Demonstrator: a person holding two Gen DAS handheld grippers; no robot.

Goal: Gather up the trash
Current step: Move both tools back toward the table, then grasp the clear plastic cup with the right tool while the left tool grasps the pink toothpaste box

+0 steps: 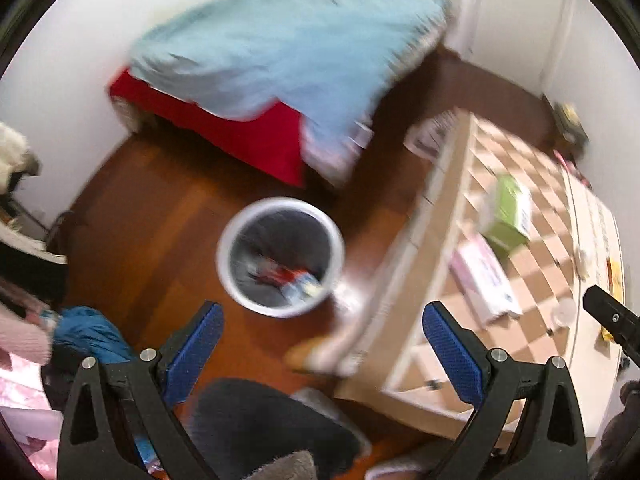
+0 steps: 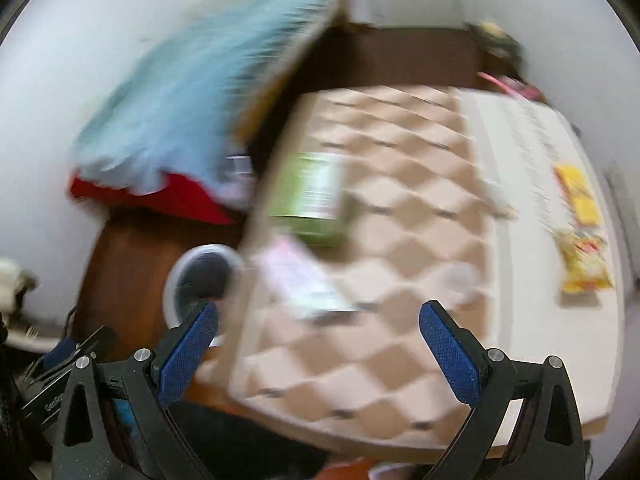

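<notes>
A white-rimmed trash bin (image 1: 281,255) with a dark liner stands on the wooden floor, with wrappers lying inside. My left gripper (image 1: 322,342) hangs open above and just short of the bin, nothing between its blue pads. On the checkered table (image 1: 532,276) lie a green box (image 1: 508,212), a pink box (image 1: 482,276) and a clear cup (image 1: 564,312). My right gripper (image 2: 318,340) is open and empty over the table's near part (image 2: 400,248). Beyond it lie the green box (image 2: 310,198), the pink box (image 2: 300,276) and yellow snack wrappers (image 2: 582,236). The bin (image 2: 200,280) shows partly behind the table edge.
A bed (image 1: 280,64) with a light blue blanket and red sheet fills the far side by the white wall. Clothes and a blue bundle (image 1: 90,334) pile at the left. A dark chair seat (image 1: 272,424) sits below my left gripper. Both views are motion-blurred.
</notes>
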